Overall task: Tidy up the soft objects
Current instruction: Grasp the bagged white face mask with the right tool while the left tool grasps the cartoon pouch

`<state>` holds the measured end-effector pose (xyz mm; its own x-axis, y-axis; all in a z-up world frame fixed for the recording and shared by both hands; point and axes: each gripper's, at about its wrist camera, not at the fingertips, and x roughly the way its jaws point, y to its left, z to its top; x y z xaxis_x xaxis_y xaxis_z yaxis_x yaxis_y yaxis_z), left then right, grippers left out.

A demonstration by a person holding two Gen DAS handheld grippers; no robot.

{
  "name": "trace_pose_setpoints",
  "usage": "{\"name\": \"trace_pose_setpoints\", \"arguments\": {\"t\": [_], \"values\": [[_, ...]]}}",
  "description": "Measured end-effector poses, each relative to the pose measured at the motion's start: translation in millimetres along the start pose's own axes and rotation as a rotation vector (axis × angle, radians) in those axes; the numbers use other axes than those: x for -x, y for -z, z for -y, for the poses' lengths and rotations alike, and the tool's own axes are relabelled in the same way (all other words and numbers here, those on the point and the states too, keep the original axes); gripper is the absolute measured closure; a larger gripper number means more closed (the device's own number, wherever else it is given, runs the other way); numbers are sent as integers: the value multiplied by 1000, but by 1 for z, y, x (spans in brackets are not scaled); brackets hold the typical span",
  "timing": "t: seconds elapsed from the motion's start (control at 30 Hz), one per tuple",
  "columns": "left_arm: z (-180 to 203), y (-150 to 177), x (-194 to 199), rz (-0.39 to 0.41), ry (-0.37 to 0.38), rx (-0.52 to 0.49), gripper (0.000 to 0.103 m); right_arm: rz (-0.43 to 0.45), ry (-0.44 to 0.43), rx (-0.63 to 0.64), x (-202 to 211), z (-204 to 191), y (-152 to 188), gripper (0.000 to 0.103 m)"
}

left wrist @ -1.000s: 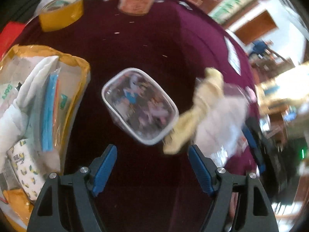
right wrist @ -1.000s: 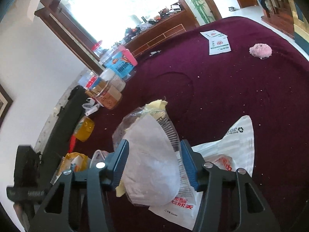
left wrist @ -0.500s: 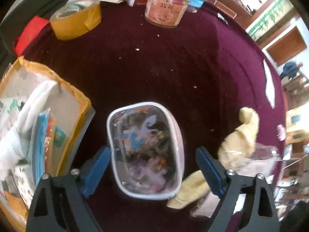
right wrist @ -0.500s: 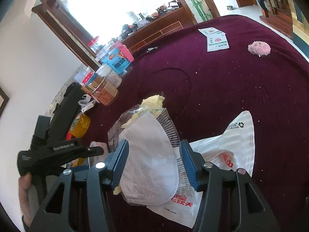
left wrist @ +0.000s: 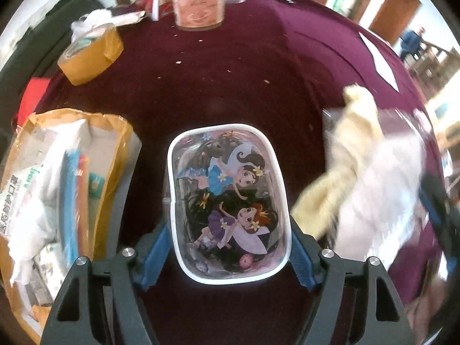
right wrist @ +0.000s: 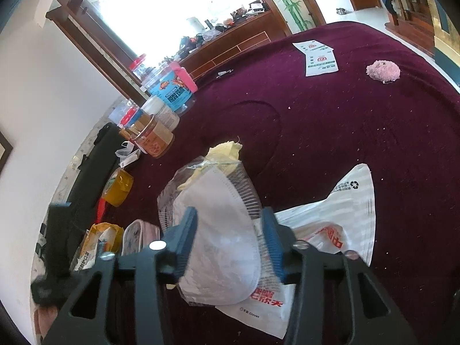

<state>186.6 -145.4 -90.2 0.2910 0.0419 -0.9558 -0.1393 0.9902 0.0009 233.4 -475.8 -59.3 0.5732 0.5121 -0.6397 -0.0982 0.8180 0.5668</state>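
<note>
A clear pouch with a cartoon fairy print (left wrist: 227,204) lies on the maroon cloth between the blue pads of my left gripper (left wrist: 227,247), which is open with the pads close beside its sides. It also shows in the right wrist view (right wrist: 138,237). My right gripper (right wrist: 230,244) is shut on a clear bag holding a white mask and a yellow cloth (right wrist: 218,218), held above the table. That bag shows blurred at the right of the left wrist view (left wrist: 365,178).
A yellow-edged open bag of packets (left wrist: 57,189) lies left of the pouch. A tape roll (left wrist: 92,54) and jars (left wrist: 198,5) stand at the back. A white printed plastic bag (right wrist: 336,221) lies under my right gripper. A pink pom-pom (right wrist: 382,70) and a leaflet (right wrist: 319,59) lie far right.
My left gripper has moved forward over the fairy pouch, which now sits between its pads. My right gripper still holds the mask bag and has barely moved.
</note>
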Motion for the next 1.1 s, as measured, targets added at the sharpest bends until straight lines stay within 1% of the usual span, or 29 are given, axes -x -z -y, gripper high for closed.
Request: {"name": "trace_pose_setpoints", "arguments": {"t": [0.1, 0.13, 0.17, 0.3, 0.43, 0.47, 0.53, 0.57, 0.6, 0.7, 0.73, 0.77, 0.83, 0.9, 0.93, 1.1], "values": [[-3, 18, 9, 3, 34, -26, 25, -11, -18, -5, -1, 1, 0, 86], [-1, 21, 11, 4, 44, -35, 25, -13, -25, -6, -1, 1, 0, 98], [1, 26, 15, 9, 58, -44, 25, -13, -35, -9, 0, 2, 0, 102], [5, 35, 28, 55, 86, -66, 25, 20, -161, -12, 12, -1, 0, 103], [-7, 41, 36, 70, 125, -61, 25, 48, -207, 8, 19, -6, 1, 103], [-9, 42, 37, 72, 129, -60, 25, 47, -212, 10, 19, -8, 1, 102], [-11, 44, 41, 78, 133, -51, 25, 10, -232, -2, 13, -7, 1, 100], [-13, 43, 41, 81, 141, -50, 25, -2, -231, -8, 10, -6, 0, 100], [-10, 49, 43, 81, 142, -49, 25, -19, -229, -15, 6, -5, 1, 100], [-13, 49, 37, 68, 149, -43, 25, -78, -271, -31, -5, -4, 3, 96], [-13, 48, 34, 57, 153, -40, 25, -92, -279, -29, -7, -5, 4, 91], [-13, 47, 30, 41, 159, -35, 25, -109, -282, -25, -11, -6, 5, 83], [-11, 49, 27, 31, 178, -41, 25, -127, -277, -25, -14, -7, 7, 77], [-10, 50, 24, 27, 179, -43, 25, -144, -277, -24, -17, -8, 8, 70], [-10, 50, 22, 23, 181, -40, 25, -153, -278, -21, -19, -8, 9, 63], [-16, 46, 14, 11, 178, -20, 25, -186, -246, 3, -24, -13, 12, 62]]}}
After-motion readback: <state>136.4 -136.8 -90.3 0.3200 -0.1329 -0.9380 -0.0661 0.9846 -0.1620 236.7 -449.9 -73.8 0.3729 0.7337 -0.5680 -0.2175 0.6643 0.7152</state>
